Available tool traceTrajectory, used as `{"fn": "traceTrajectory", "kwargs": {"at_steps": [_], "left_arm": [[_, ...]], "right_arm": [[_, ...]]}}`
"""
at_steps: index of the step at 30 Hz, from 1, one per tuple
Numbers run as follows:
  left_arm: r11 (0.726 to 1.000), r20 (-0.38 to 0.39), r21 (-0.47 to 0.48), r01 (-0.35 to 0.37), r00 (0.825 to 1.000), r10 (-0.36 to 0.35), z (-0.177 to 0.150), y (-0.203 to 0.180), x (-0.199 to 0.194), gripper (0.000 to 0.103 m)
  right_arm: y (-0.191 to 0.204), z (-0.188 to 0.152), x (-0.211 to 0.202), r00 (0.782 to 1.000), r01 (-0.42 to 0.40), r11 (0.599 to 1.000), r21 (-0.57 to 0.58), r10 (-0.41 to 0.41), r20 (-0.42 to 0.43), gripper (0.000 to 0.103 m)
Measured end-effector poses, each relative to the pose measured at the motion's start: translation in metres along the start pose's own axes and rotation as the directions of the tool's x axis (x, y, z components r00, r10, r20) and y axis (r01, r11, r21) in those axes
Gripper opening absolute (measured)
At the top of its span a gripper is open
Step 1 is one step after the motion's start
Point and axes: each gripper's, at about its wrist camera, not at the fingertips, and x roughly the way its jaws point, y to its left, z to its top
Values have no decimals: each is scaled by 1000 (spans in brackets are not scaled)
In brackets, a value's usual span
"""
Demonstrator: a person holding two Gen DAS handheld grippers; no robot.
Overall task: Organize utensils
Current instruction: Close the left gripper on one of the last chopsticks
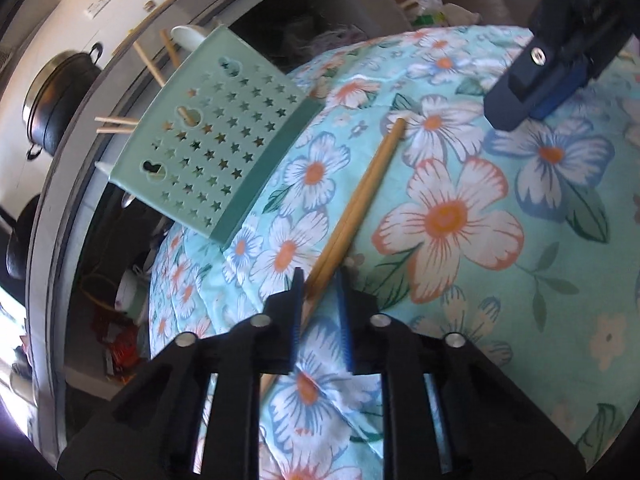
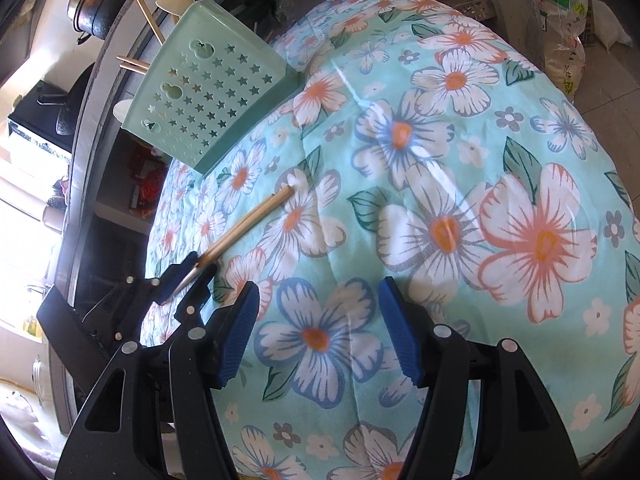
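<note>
While the left claw (image 1: 318, 292) pinches a pair of wooden chopsticks (image 1: 360, 196), the right claw (image 2: 318, 330) hangs spread and empty.
Both chopsticks lie on the floral tablecloth (image 2: 460, 208) over the desk, tips toward a mint-green utensil holder (image 1: 218, 132) with star-shaped holes, which already carries more chopsticks (image 1: 150, 62) and spoons.
</note>
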Motion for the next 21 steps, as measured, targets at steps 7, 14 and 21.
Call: {"fn": "traceTrajectory", "kwargs": {"at_steps": [7, 14, 21], "left_arm": [[995, 20, 99, 2, 1000, -4, -2, -9, -14, 6], [953, -84, -110, 283, 953, -292, -13, 16, -38, 6], [812, -53, -386, 438, 868, -494, -21, 54, -37, 39]], "right_arm": [[-4, -1, -2, 1000, -19, 1000, 7, 19, 2, 61], [-6, -3, -4, 1000, -31, 999, 15, 31, 3, 61], [-7, -5, -5, 999, -39, 999, 25, 39, 7, 61]]}}
